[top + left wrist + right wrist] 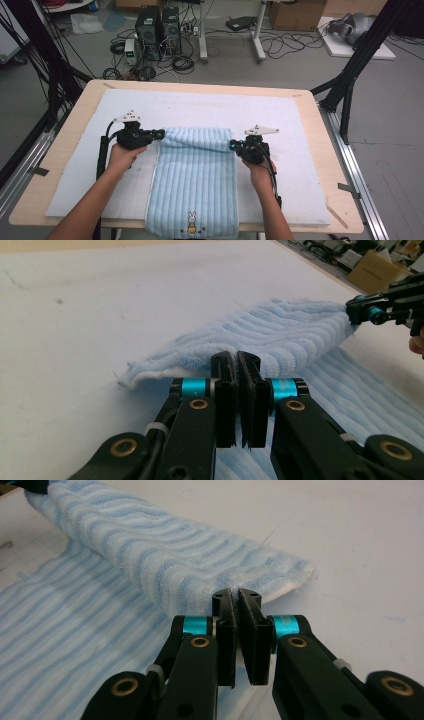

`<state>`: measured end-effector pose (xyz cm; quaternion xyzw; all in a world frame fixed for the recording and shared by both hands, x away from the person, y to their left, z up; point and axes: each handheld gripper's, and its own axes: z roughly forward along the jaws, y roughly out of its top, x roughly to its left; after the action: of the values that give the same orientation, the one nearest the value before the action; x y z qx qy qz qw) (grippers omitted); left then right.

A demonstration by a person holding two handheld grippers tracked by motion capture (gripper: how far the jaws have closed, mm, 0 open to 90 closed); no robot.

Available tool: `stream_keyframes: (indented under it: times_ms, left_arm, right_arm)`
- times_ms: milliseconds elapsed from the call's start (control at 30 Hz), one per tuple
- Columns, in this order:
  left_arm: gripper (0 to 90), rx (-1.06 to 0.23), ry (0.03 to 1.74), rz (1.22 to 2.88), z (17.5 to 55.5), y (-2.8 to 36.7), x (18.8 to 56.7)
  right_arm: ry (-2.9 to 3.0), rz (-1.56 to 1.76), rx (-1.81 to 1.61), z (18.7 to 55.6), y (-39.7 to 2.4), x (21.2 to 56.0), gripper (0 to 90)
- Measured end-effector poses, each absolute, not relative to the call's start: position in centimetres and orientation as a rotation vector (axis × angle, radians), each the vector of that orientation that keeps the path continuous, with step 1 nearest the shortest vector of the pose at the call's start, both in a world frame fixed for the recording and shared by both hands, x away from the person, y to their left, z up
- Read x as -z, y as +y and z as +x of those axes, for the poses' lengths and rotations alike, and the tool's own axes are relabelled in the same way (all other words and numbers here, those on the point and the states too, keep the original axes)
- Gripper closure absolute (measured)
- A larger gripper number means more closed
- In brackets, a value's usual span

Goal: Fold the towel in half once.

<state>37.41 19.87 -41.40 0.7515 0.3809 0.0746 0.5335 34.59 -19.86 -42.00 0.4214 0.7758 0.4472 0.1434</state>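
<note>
A light blue striped towel [197,172] with a small rabbit picture [191,223] near its front edge lies on the white mat [200,105]. Its far edge is lifted and rolled over toward the person. My left gripper [161,133] pinches the far left corner, and my right gripper [232,145] pinches the far right corner. In the left gripper view the jaws [235,357] are shut with towel [280,335] fabric between them, and the right gripper [357,307] holds the other end. In the right gripper view the jaws [235,594] are shut on the towel [150,555] edge.
The mat covers most of a wooden table [82,102]. Black frame struts [350,75] stand at the right and left. Computer towers [157,30], cables and a cardboard box [297,15] sit on the floor beyond the table.
</note>
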Motion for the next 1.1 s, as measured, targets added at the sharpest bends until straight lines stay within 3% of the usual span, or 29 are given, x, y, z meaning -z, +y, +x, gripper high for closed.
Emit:
stream_keyframes:
  times_ms: [467, 500, 533, 567, 600, 633, 767, 1100]
  left_arm:
    - [84.6, -0.134, 0.865, 1.821, 32.0, 20.7, 43.4]
    - [77.2, -0.149, 0.869, 1.823, 31.8, 20.8, 43.6]
    - [63.9, -0.149, 0.869, 1.823, 31.8, 20.8, 43.6]
    - [63.9, -0.179, 0.894, 1.822, 31.8, 20.8, 43.6]
    - [53.1, -0.209, 0.924, 1.816, 31.9, 20.9, 43.7]
    - [47.8, -0.243, 0.968, 1.792, 32.1, 21.5, 43.6]
    - [44.1, -0.276, 1.032, 1.752, 32.6, 22.3, 43.5]
    - [45.7, -0.245, 1.131, 1.692, 36.2, 21.6, 44.0]
  right_arm:
    - [2.295, 1.184, -1.264, 29.4, -20.3, 42.7, 81.4]
    - [2.29, 1.186, -1.234, 29.1, -20.4, 42.9, 75.7]
    - [2.277, 1.191, -1.232, 29.1, -20.5, 42.9, 70.8]
    - [2.277, 1.191, -1.232, 29.1, -20.5, 42.9, 70.8]
    - [2.253, 1.204, -1.233, 29.1, -20.7, 42.7, 63.1]
    - [2.176, 1.243, -1.236, 29.1, -21.1, 42.4, 52.3]
    - [2.124, 1.285, -1.227, 29.3, -21.6, 42.4, 42.6]
    - [2.117, 1.322, -1.24, 29.8, -21.9, 42.8, 35.8]
